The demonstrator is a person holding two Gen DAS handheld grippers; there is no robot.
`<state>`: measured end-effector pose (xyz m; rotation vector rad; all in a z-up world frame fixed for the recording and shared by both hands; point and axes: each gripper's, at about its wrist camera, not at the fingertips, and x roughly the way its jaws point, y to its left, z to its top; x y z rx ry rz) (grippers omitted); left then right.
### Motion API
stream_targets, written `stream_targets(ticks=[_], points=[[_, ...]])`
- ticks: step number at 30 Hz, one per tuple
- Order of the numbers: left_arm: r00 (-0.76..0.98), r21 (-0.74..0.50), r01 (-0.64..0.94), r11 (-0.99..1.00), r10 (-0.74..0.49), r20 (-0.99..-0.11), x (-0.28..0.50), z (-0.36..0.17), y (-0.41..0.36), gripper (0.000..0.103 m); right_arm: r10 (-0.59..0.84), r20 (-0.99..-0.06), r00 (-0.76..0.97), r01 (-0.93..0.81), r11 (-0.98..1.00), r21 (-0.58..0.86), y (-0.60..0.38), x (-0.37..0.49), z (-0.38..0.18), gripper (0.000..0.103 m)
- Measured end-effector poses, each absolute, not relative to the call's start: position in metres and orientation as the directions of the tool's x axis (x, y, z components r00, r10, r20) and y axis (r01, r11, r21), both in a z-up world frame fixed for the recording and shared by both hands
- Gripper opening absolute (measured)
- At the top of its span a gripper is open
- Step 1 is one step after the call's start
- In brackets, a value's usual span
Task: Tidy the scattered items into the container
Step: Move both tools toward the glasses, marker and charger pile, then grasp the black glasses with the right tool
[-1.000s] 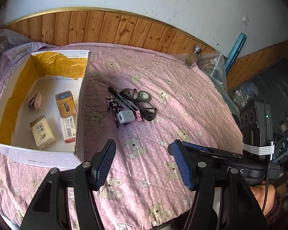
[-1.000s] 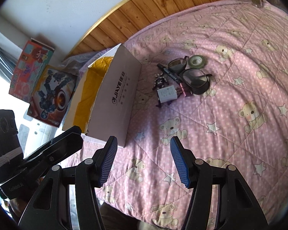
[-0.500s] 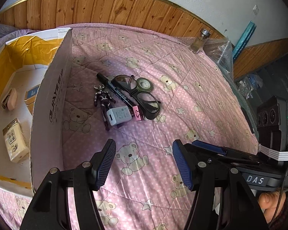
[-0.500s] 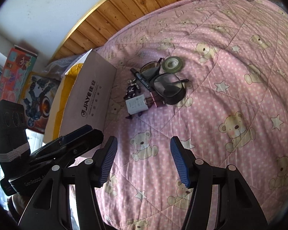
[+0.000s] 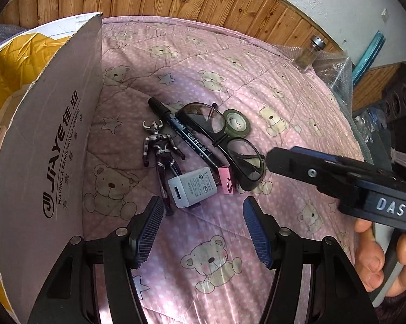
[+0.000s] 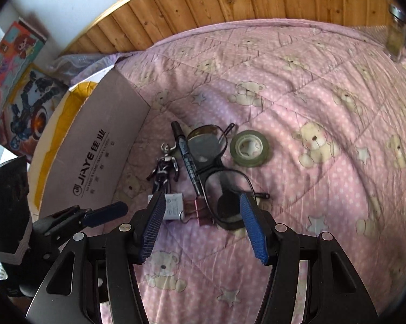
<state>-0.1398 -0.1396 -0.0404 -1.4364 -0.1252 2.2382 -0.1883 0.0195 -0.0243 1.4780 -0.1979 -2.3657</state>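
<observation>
I am hovering both spread, empty grippers, left gripper (image 5: 201, 228) and right gripper (image 6: 200, 225), over the pile beside the box (image 5: 49, 145); next, probably closing on the charger (image 5: 192, 187).

Both grippers are wide open right now, nothing between the blue pads on either one. The left gripper (image 5: 203, 226) points forward and down, jaws spread evenly. The right gripper (image 6: 203, 226) sits just to its right and reaches a bit further ahead, also angled down, its jaws spread just as wide. A hand (image 5: 383, 264) is wrapped around the right gripper's handle, fingers curled under it behind the jaws.
</observation>
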Motion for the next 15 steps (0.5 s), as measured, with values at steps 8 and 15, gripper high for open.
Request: stream_targets(ticks=[8, 15], points=[[-0.33, -0.316, -0.374, -0.872, 0.444, -0.833, -0.154, -0.048, -0.125, 0.063, -0.273, -0.896, -0.35, 0.281, -0.943, 0.177, 0.008, -0.223, -0.061, 0.043], [-0.3, -0.307, -0.404, -0.862, 0.441, -0.846, -0.169, -0.066, -0.111, 0.063, -0.402, -0.836, -0.373, 0.155, -0.916, 0.371, 0.056, -0.227, -0.047, 0.025]])
